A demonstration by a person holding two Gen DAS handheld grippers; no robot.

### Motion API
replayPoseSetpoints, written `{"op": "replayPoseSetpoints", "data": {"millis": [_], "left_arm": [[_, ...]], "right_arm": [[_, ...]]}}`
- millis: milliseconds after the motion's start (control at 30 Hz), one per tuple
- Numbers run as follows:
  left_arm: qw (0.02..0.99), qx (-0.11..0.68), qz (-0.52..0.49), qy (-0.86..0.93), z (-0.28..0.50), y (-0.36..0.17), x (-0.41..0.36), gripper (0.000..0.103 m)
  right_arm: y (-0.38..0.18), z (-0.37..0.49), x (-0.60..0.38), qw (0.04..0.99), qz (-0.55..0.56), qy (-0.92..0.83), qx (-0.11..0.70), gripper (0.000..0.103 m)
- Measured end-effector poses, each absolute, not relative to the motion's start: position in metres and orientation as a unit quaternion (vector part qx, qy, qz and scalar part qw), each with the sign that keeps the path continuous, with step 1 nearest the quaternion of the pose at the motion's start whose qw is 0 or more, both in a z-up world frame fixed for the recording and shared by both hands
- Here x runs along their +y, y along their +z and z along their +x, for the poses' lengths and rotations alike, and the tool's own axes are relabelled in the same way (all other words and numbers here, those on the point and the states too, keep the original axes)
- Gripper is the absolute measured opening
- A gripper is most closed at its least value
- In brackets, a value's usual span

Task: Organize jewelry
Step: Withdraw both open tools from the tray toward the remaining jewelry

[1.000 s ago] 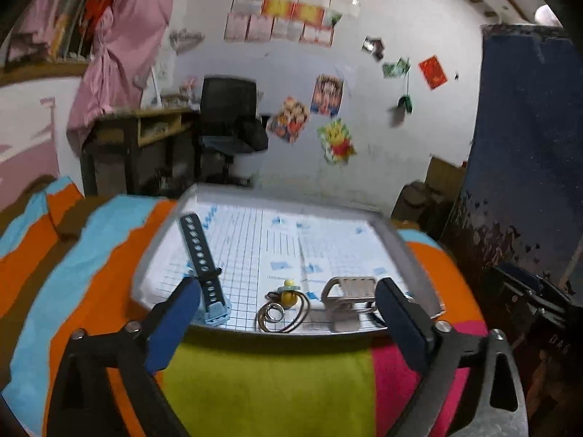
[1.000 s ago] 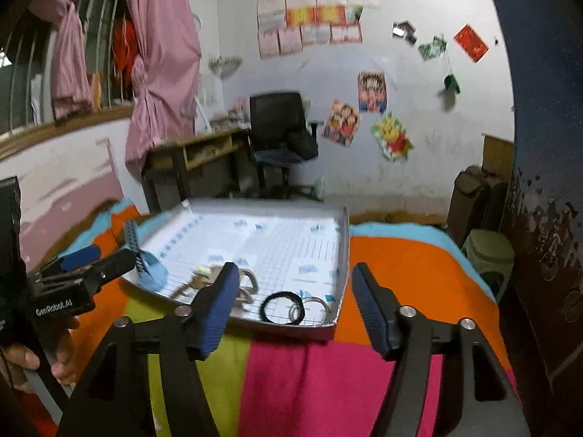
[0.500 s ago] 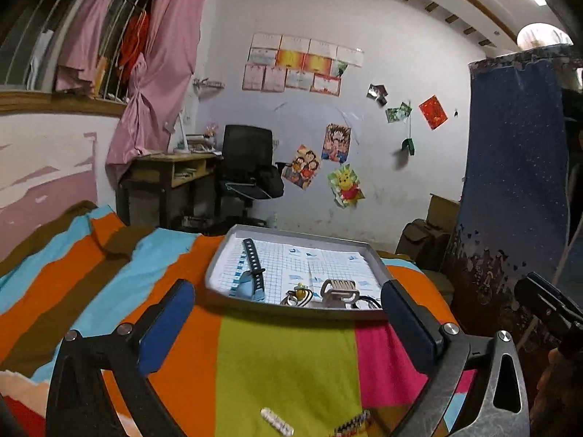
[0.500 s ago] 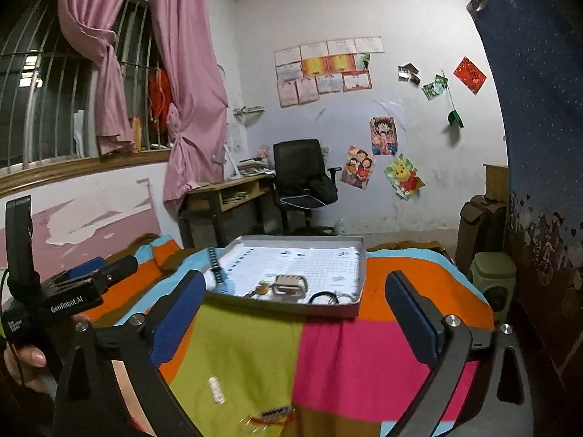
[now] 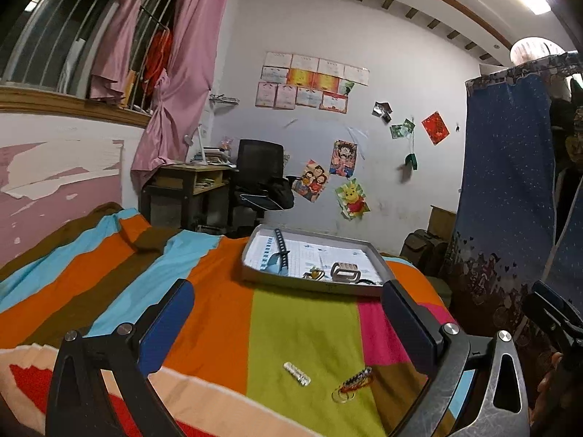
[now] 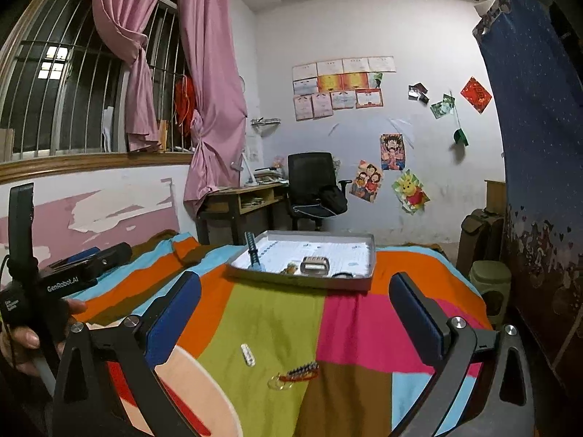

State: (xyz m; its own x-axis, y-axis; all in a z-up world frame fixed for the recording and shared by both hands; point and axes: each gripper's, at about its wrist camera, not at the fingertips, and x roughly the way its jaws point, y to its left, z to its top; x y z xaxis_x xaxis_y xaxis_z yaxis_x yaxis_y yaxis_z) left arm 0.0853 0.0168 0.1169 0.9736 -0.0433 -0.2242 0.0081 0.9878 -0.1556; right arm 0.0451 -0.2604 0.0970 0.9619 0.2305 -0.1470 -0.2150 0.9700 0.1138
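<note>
I count two loose pieces on the striped blanket: one pale beaded bar and one braided charm on thin rings. The shallow grey tray holds a blue strap, a metal clasp and perhaps two smaller bits. My left claw and right claw gape wide, holding and touching nothing.

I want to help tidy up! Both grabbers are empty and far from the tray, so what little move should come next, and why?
Probably lower the right gripper toward the beaded piece with rings on the blanket. Both grippers are open and hold nothing, the tray already has a watch strap and other pieces, and that piece and a small silver one lie outside it, nearest the grippers.
</note>
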Motion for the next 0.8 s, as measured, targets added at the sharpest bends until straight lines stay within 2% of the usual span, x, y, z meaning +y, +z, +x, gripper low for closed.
{"op": "replayPoseSetpoints", "data": {"millis": [433, 800], "left_arm": [[0.988, 0.136, -0.068, 0.003, 0.033, 0.065, 0.021, 0.103], [0.983, 0.176, -0.052, -0.008, 0.031, 0.038, 0.012, 0.103]], "right_arm": [[0.053, 0.013, -0.255, 0.990, 0.034, 0.097, 0.101, 0.102], [0.021, 0.014, -0.251, 0.985, 0.040, 0.096, 0.136, 0.102]]}}
